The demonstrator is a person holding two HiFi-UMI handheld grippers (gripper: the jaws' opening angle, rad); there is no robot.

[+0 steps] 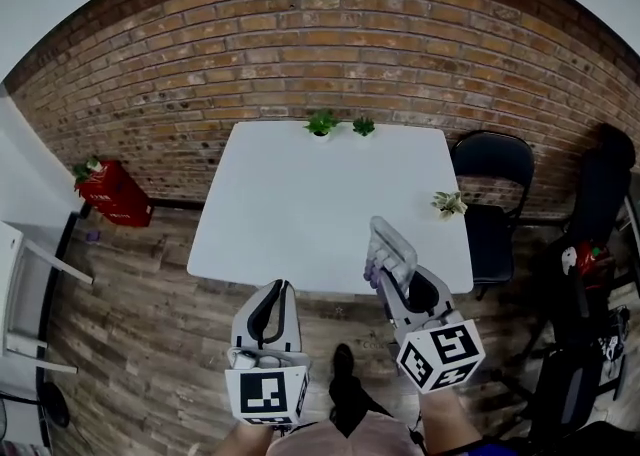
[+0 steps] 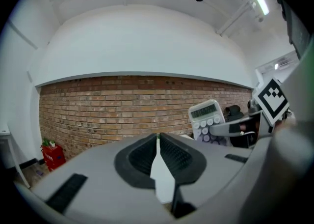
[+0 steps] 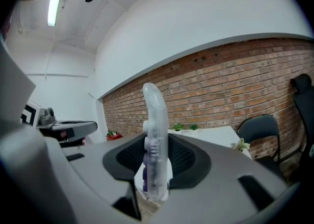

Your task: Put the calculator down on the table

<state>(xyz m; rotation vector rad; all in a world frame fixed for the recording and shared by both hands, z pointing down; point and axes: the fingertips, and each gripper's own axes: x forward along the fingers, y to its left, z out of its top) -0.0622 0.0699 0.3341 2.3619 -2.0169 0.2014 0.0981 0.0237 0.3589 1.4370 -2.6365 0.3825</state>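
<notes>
The calculator (image 1: 389, 253), clear-cased with a grey display and pale purple keys, stands on edge between the pads of my right gripper (image 1: 388, 272), which is shut on it. It hangs over the near right edge of the white table (image 1: 300, 194). In the right gripper view the calculator (image 3: 155, 134) rises upright out of the jaws. My left gripper (image 1: 279, 289) is shut with nothing in it, just short of the table's front edge. The left gripper view shows the calculator's (image 2: 208, 118) face to the right of its own closed tips (image 2: 158, 137).
Two small potted plants (image 1: 321, 124) (image 1: 363, 126) stand at the table's far edge, and a third plant (image 1: 449, 204) at its right edge. A black chair (image 1: 492, 189) is to the right. A red box (image 1: 115, 192) sits on the floor by the brick wall at left.
</notes>
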